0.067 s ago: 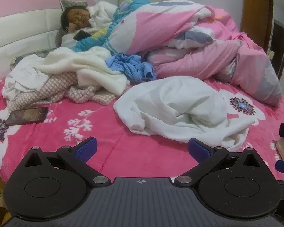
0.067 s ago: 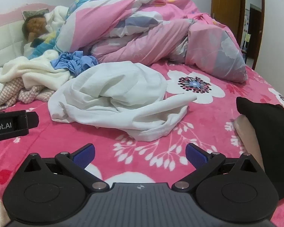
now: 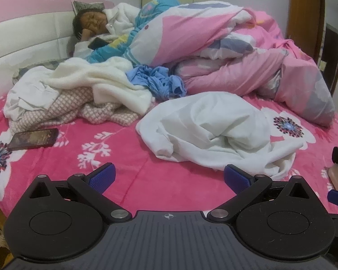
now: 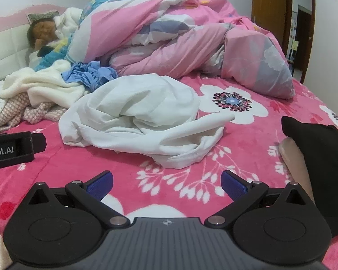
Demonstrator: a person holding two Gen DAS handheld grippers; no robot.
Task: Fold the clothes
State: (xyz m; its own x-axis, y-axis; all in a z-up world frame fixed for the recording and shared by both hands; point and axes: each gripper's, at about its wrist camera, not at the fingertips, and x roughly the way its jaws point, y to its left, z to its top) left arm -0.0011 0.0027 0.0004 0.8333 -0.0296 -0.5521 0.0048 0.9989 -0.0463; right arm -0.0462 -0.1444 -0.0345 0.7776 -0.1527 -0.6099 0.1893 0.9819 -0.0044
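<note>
A crumpled white garment [image 3: 214,130] [image 4: 137,117] lies in a heap on the pink flowered bedspread [image 3: 124,168] [image 4: 247,148]. My left gripper [image 3: 169,177] hovers over the bedspread just short of the garment's near edge, open, nothing between its blue pads. My right gripper [image 4: 166,182] is also open and empty, a little in front of the garment's near right corner. Behind the garment sits a pile of other clothes: a cream fleece [image 3: 106,83], a checked pink knit [image 3: 78,110] and a bunched blue garment [image 3: 157,81] [image 4: 90,74].
A person [image 3: 94,24] lies at the headboard under a large pink duvet [image 3: 225,51] [image 4: 180,38]. A phone [image 3: 33,138] lies on the bedspread at left. The left gripper's body [image 4: 11,150] shows at the right view's left edge. A black-sleeved hand [image 4: 313,157] is at right.
</note>
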